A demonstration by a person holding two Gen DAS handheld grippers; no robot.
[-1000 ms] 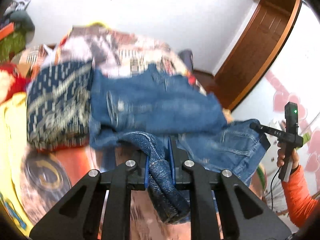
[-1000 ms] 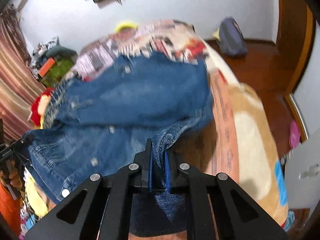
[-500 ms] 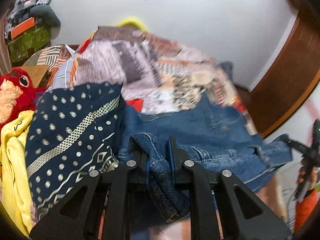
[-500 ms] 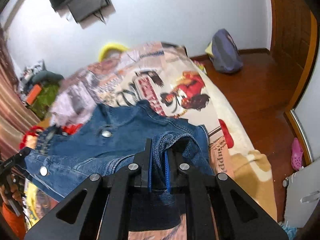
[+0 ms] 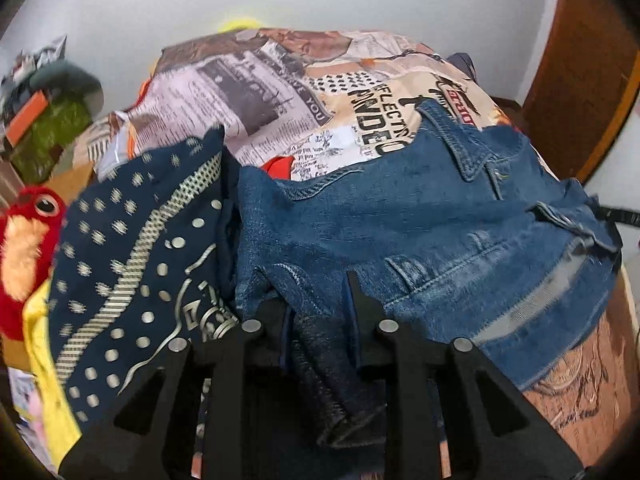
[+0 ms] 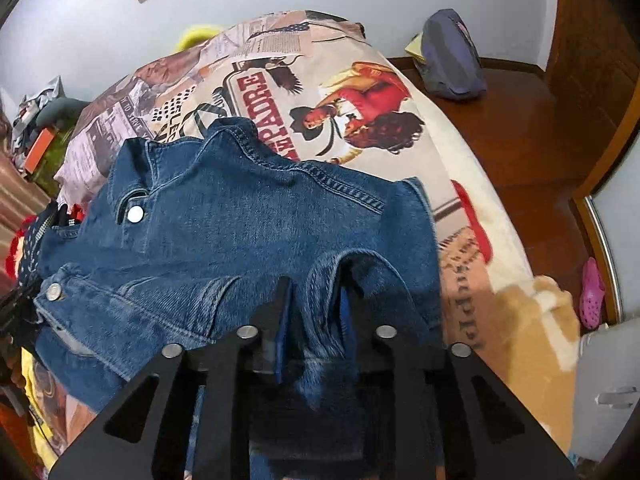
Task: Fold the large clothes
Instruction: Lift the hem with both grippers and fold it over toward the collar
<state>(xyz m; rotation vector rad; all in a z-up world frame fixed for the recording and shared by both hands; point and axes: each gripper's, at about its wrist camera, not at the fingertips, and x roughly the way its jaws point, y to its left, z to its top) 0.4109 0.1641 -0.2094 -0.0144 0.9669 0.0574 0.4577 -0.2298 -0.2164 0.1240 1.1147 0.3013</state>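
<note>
On the far left, a red stuffed toy (image 5: 28,248) sits at the edge of the bed. Beside it lies a navy patterned cloth (image 5: 132,280), already in a neat slab, so it looks like a finished piece.

The denim jacket (image 5: 420,232) lies next to that cloth, across the printed bedspread (image 5: 320,92). One fold seems done, with the near part doubled over the body and the collar at the far side. It still looks bulky, so another fold and some smoothing probably remain.

The left gripper (image 5: 320,312) has just been opening. Its jaws stand slightly apart with a roll of denim loose between them.

The right gripper (image 6: 312,312) has just been opening too. Its jaws are parted around a hump of the jacket (image 6: 240,220) without pinching it.

No basket or box for clothes shows. A grey bag (image 6: 452,60) sits on the floor at the far right, and its contents cannot be seen.
</note>
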